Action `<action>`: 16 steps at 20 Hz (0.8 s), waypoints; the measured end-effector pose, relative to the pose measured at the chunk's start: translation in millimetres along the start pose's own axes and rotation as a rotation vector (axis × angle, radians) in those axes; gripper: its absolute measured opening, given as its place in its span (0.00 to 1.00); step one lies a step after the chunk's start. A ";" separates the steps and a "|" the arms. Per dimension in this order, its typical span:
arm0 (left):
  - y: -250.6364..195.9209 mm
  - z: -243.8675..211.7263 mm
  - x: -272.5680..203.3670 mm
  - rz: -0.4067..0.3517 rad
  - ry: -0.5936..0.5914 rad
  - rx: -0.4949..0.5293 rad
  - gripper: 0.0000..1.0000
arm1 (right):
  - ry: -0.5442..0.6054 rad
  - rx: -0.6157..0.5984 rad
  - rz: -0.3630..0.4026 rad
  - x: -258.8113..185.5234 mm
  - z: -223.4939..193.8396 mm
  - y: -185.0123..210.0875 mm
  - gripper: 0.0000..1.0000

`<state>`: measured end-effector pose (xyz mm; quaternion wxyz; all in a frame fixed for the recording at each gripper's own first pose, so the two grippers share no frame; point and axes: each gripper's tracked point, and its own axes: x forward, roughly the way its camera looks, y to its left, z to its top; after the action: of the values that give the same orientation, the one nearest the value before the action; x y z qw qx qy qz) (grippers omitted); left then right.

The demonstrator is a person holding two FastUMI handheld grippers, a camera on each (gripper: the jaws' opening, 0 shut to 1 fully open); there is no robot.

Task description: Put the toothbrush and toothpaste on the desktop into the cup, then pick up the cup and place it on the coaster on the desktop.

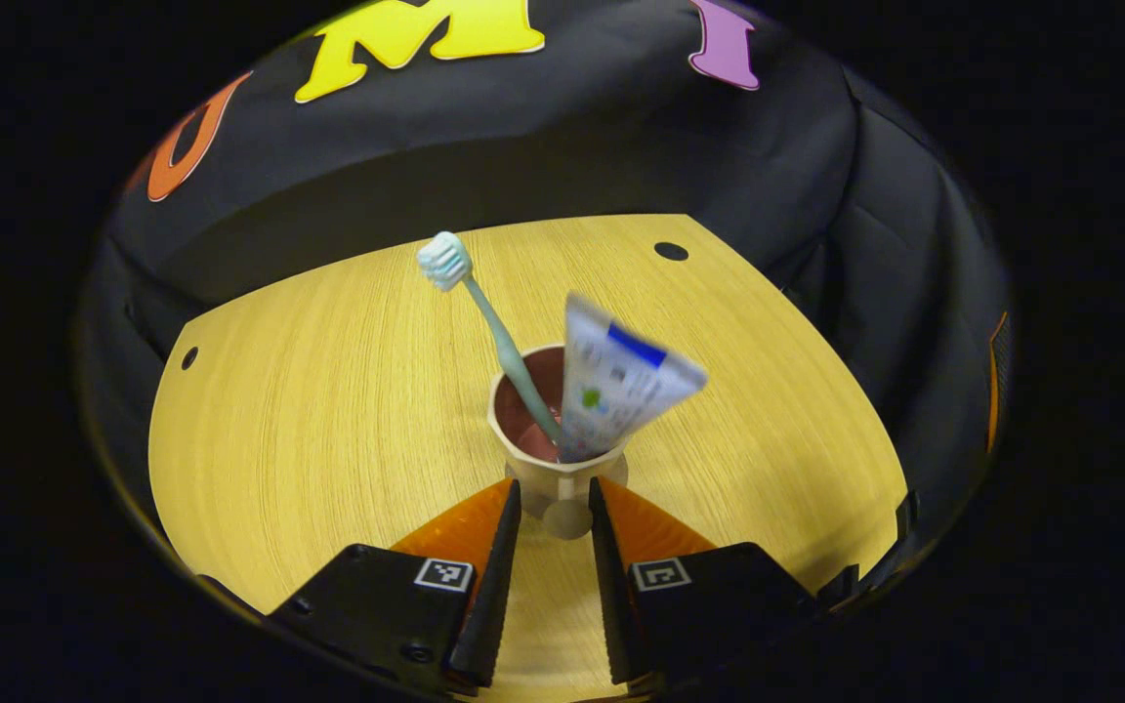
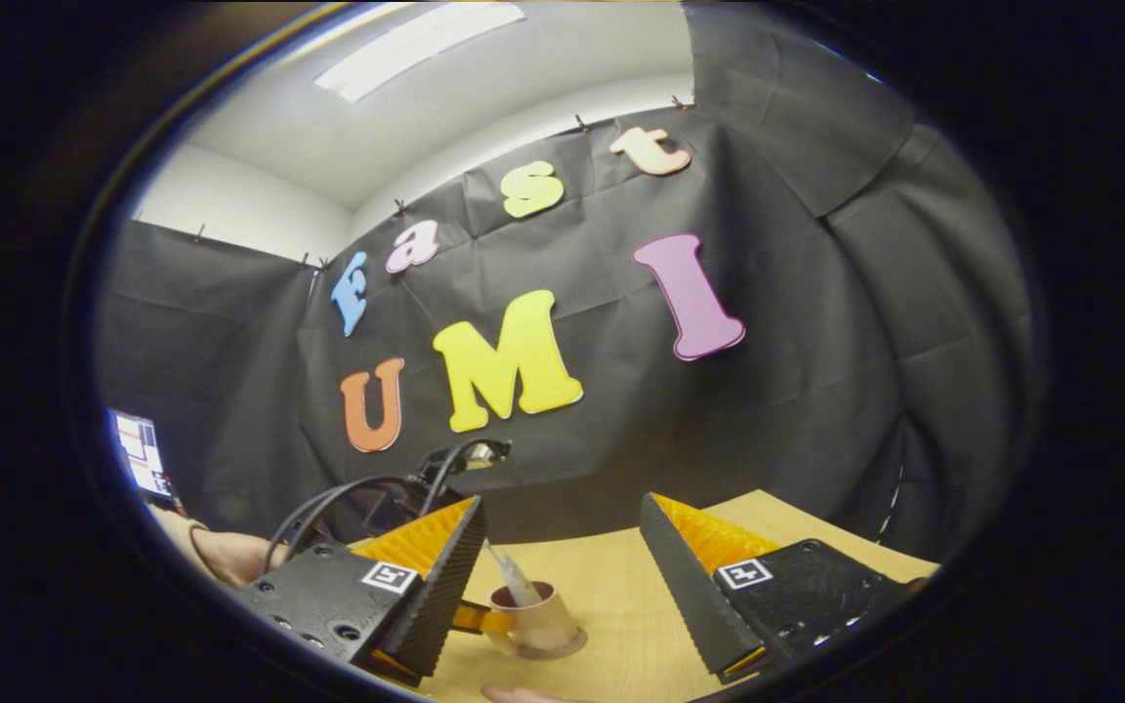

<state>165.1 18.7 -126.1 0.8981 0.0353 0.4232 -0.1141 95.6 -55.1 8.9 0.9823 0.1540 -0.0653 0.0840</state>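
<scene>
**Gripping the loaded cup low at its handle**

Closing in from the near side, the left claw (image 1: pixel 555 493) stands at a narrow gap, its two fingers flanking the small knob-like handle at the base of the pale, faceted cup with a reddish-brown inside (image 1: pixel 553 459). I cannot tell whether both fingers actually press on it. The cup stands upright on the yellow wood-grain table (image 1: pixel 328 410). Inside it lean the pale green toothbrush with white bristles (image 1: pixel 484 312), head up to the left, and the white toothpaste tube with a blue band (image 1: pixel 616 381), crimped end up to the right.

Judgement: cup looks rigid, light and smooth; contents stick out high, so the load is top-heavy and loose. Hold low, keep level, lift slowly.

The right claw (image 2: pixel 562 576) hangs wide open and empty above the table, the cup farther off between its fingers. No coaster located.
</scene>
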 end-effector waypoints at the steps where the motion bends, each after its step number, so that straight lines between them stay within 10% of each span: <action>1: 3.8 2.0 -8.2 -0.007 -0.024 -0.013 0.46 | 0.000 -0.001 0.000 -0.7 0.0 1.0 0.95; 11: 10.4 25.5 -127.1 -0.035 -0.512 0.004 0.62 | 0.062 -0.052 0.009 -2.8 -17.8 30.0 0.95; 16: 90.1 26.4 -180.3 0.071 -0.711 -0.060 0.77 | 0.117 -0.116 0.015 -6.2 -35.9 59.7 0.99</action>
<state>95.2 133.5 26.3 0.9932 -0.0181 0.0861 -0.0756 82.2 11.3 -8.6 0.9911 0.0912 -0.0136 0.0963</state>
